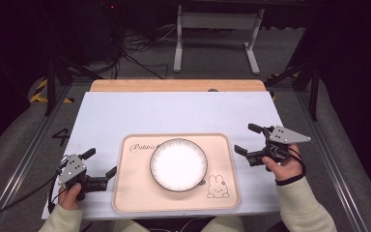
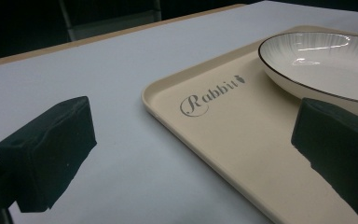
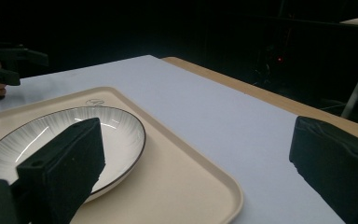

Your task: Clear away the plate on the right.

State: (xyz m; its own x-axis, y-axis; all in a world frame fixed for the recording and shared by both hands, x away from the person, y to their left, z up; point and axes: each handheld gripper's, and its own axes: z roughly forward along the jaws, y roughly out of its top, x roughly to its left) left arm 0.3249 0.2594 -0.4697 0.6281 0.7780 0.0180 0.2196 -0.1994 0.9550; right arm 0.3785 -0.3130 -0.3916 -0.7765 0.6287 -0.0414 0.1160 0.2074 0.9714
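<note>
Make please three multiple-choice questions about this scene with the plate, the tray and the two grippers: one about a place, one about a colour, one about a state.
1. Where is the plate?
A. on the bare table
B. on the tray
C. in the right gripper

2. What colour is the tray?
A. beige
B. green
C. red

3. How do the left gripper and the right gripper stand?
A. both shut on the plate
B. one shut on the tray
C. both open and holding nothing

Answers: 1 B, the plate rests in the middle of the tray. 2 A, the tray is pale beige with a rabbit drawing. 3 C, each gripper's jaws stand wide apart beside the tray, touching nothing.
</note>
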